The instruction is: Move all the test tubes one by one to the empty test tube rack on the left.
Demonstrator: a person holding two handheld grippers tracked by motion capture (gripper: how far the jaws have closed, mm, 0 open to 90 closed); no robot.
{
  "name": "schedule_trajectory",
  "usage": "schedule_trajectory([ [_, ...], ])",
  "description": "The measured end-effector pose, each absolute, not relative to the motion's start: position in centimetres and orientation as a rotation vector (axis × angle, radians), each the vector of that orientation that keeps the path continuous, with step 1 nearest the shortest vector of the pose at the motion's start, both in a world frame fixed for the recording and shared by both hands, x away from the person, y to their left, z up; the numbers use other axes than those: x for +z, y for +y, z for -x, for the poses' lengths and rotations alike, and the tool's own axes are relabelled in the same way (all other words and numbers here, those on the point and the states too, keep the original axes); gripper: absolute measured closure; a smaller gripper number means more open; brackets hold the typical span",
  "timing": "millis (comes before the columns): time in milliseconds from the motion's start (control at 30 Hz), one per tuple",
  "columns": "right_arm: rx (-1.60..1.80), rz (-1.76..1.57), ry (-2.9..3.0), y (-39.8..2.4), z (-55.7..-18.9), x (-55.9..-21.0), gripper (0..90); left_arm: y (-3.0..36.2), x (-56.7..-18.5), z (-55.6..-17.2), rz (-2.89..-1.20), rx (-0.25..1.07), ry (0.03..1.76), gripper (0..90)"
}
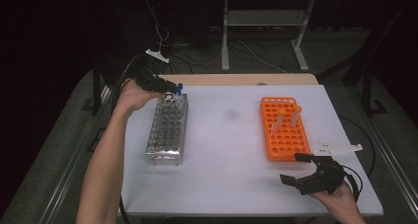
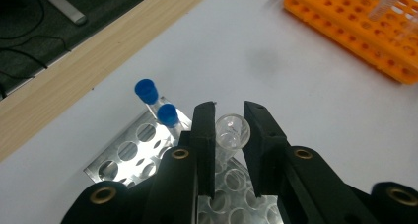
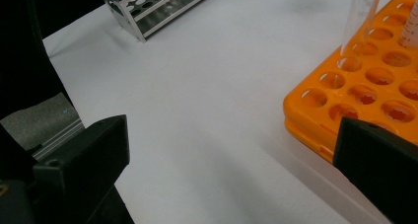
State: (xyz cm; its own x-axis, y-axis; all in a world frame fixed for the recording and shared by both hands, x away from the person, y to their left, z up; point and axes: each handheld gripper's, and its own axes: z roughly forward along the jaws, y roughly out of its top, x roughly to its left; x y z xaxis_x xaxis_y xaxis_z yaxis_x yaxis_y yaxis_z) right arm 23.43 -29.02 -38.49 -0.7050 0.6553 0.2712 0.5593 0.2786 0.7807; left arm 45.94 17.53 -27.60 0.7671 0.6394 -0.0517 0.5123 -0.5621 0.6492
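Two racks: a metal rack stood at the table's left, an orange rack at its right.
Table: white top, wooden strip along the far edge.
Room: dark, cables on the floor beyond.
Left gripper: jaws clamped on a clear tube over the metal rack's far end, beside two blue-capped tubes.
Right gripper: jaws spread wide, holding nothing, near the orange rack's near corner.

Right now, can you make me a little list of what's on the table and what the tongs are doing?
table: white top
metal rack: on the left, two blue-capped tubes at its far end
orange rack: on the right, two clear tubes standing in it
left tongs: shut on a clear tube above the metal rack
right tongs: open, empty, near the orange rack's front edge
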Motion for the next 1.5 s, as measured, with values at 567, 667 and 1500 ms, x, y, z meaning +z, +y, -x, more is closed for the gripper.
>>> schedule_trajectory([
  [567,1.422,-1.167,2.416,-29.3,-23.4,-38.7,0.4,17.3,-30.6,-47.7,-2.292,0.237,0.907,75.0],
  [667,1.425,-1.165,2.412,-29.4,-23.4,-38.7,0.4,17.2,-31.2,-47.7,-2.299,0.233,0.912,74.9],
  [1500,1.423,-1.179,2.399,-29.7,-23.5,-38.3,0.4,17.2,-30.9,-45.1,-2.212,0.173,0.923,36.5],
])
